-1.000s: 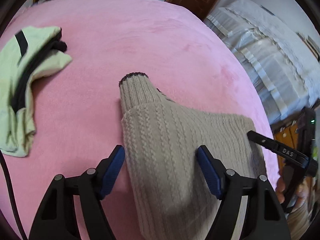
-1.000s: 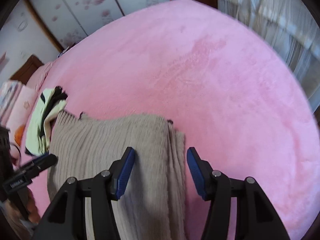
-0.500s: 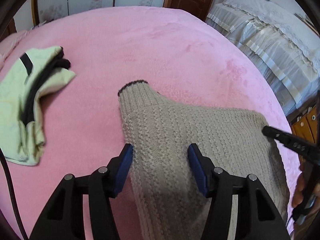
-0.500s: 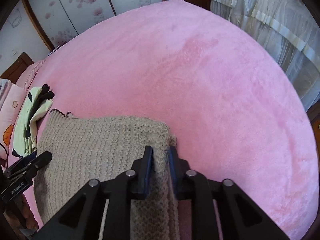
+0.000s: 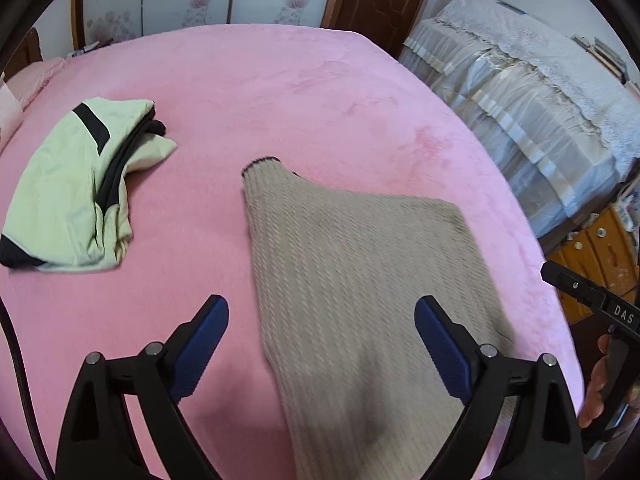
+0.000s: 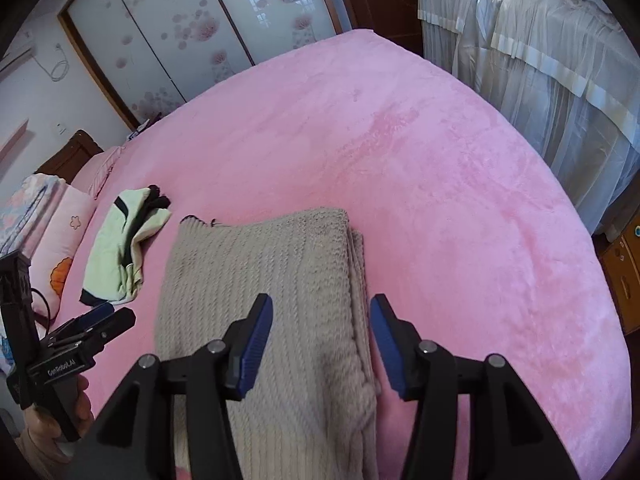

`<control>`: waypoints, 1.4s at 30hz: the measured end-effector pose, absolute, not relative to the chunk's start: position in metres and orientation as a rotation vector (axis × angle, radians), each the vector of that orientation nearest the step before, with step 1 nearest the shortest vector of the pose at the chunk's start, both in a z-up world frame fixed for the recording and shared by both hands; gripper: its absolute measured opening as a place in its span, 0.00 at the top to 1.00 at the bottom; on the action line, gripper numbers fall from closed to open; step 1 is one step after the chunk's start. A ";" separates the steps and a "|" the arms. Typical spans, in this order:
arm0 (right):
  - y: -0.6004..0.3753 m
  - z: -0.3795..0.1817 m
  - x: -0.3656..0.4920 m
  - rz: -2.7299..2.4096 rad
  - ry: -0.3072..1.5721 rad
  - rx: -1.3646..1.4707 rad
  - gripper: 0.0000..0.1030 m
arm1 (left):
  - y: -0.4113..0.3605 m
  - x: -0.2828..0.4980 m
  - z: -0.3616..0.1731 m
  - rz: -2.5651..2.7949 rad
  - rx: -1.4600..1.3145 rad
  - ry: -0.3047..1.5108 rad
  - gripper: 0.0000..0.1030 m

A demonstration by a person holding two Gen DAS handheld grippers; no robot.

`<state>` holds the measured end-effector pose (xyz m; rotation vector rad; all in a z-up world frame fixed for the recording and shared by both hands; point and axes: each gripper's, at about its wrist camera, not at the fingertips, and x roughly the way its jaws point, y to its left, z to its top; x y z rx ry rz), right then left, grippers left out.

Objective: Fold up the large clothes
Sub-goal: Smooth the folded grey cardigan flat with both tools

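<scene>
A beige knit sweater (image 5: pixel 360 264) lies folded on the pink bed (image 5: pixel 280 92), a dark-edged cuff sticking out at its far left corner. My left gripper (image 5: pixel 322 330) is open and raised above the sweater's near left part, holding nothing. In the right wrist view the sweater (image 6: pixel 260 280) lies flat with its folded edge on the right. My right gripper (image 6: pixel 321 334) is open above that right edge, empty. Each gripper shows at the edge of the other's view: the right gripper (image 5: pixel 580 292) and the left gripper (image 6: pixel 92 324).
A folded light-green and black garment (image 5: pixel 76 196) lies left of the sweater; it also shows in the right wrist view (image 6: pixel 124 252). Pillows (image 6: pixel 48 236) sit at the bed's left end. A covered bed or sofa (image 5: pixel 532 120) and wooden drawers (image 5: pixel 592 256) stand to the right.
The right gripper was shut on the sweater's right edge half a second ago and has opened. The left gripper opened wider, and both lifted back from the sweater, which now lies flat.
</scene>
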<state>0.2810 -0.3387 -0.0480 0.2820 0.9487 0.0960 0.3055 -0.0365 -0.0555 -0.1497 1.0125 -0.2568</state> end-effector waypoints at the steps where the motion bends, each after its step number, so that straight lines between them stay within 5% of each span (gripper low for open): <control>1: -0.338 -0.044 0.275 0.102 0.940 0.274 0.33 | -0.038 0.299 -0.054 -0.254 -0.148 1.015 0.08; 3: -0.336 -0.039 0.264 0.107 0.935 0.246 0.25 | -0.041 0.288 -0.051 -0.253 -0.146 1.013 0.07; 14: -0.327 -0.033 0.225 0.145 0.918 0.163 0.14 | -0.057 0.252 -0.062 -0.278 -0.127 1.072 0.06; 26: -0.329 -0.059 0.216 0.150 0.880 0.140 0.13 | -0.066 0.245 -0.087 -0.281 -0.069 1.095 0.06; 42: -0.337 -0.116 0.242 0.232 1.086 0.206 0.13 | -0.046 0.265 -0.132 -0.316 -0.193 1.167 0.06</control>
